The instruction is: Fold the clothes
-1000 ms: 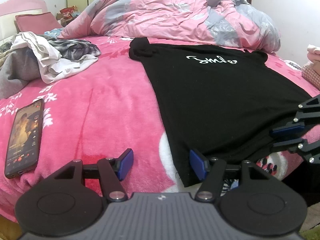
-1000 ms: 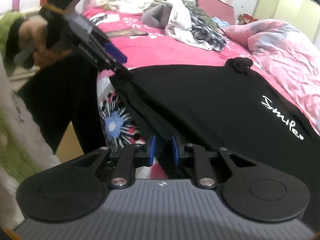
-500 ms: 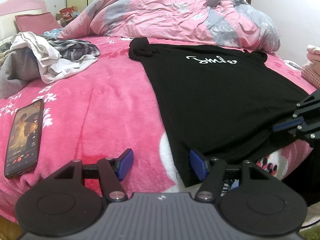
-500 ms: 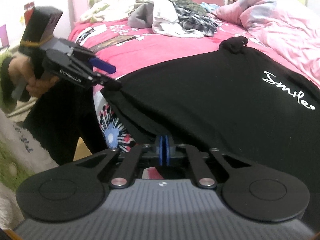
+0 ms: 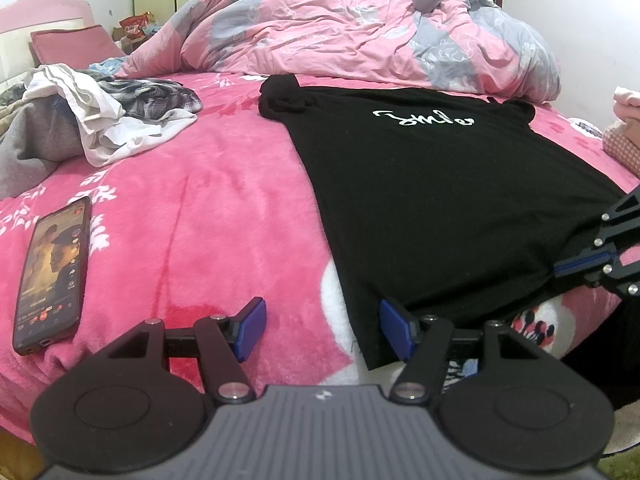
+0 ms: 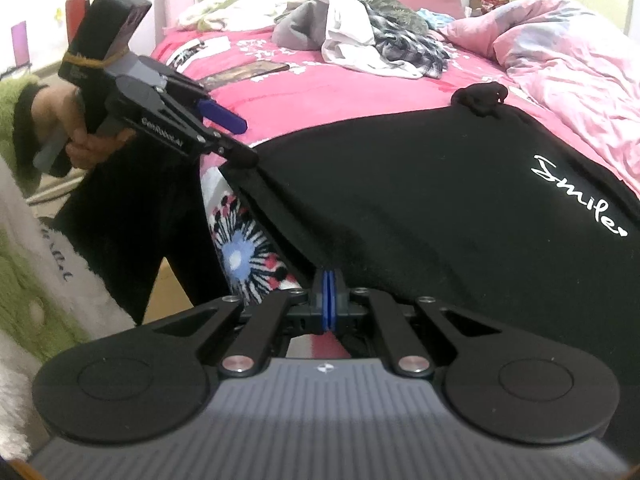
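A black T-shirt point(image 5: 432, 208) with white "Smile" lettering lies flat on the pink bed point(image 5: 208, 208), its hem toward me. My left gripper point(image 5: 324, 330) stands open at the hem's left corner. One of its blue pads point(image 5: 396, 334) rests against the cloth and the other is over the bare blanket. My right gripper point(image 6: 329, 300) is shut on the hem's other corner, with the fabric pinched between its blue pads. It also shows at the right edge of the left wrist view as the right gripper point(image 5: 560, 270). In the right wrist view, a hand holds the left gripper point(image 6: 236, 136) at the far corner.
A phone point(image 5: 52, 276) with its screen lit lies on the blanket to the left. A heap of clothes point(image 5: 100, 120) is piled behind it. A crumpled pink and grey duvet point(image 5: 360, 28) fills the back of the bed. A green and white rug point(image 6: 24, 280) lies beside the bed.
My right gripper's jaws have come together on the shirt's hem, and it has rolled a little. The left gripper has stayed where it was, still open.
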Motion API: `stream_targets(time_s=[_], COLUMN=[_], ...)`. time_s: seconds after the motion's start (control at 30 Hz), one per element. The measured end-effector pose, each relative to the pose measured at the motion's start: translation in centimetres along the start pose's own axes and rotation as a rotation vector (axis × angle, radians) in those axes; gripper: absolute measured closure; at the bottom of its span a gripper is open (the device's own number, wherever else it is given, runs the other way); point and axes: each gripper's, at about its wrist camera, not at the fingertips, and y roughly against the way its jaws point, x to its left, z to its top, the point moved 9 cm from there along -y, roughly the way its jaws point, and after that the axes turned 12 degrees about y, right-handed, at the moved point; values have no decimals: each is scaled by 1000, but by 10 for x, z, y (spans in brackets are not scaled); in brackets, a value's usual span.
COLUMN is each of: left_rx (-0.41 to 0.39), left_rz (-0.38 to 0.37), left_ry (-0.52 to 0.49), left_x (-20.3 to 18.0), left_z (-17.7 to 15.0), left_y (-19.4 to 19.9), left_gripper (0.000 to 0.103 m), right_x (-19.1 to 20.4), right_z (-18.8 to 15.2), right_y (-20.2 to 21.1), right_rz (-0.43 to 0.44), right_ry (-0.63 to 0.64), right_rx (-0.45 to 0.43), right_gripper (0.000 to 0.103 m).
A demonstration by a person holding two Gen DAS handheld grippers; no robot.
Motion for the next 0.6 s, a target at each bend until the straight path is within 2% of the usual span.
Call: stream_targets(time_s=[0.17,0.33,0.4,0.6], left_rx=[-3,-13,-23,-61], left_rz=[11,29,32,-49], left_ry=[-6,-10,-13,-75], left_x=[1,1,-2,-47], left_z=[1,6,11,23], left_y=[4,11,15,25], left_gripper=[39,39,39,39], right_x=[0,-10,-15,-33], right_z=[-3,-10,-18,-58], right_y=[-1,31,47,87], right_rz=[-17,-66,-97,-243], right_ry=[-28,-147,-207,-366], right_rx=[-10,-79,-98,-96], right_gripper=[101,89,89,89])
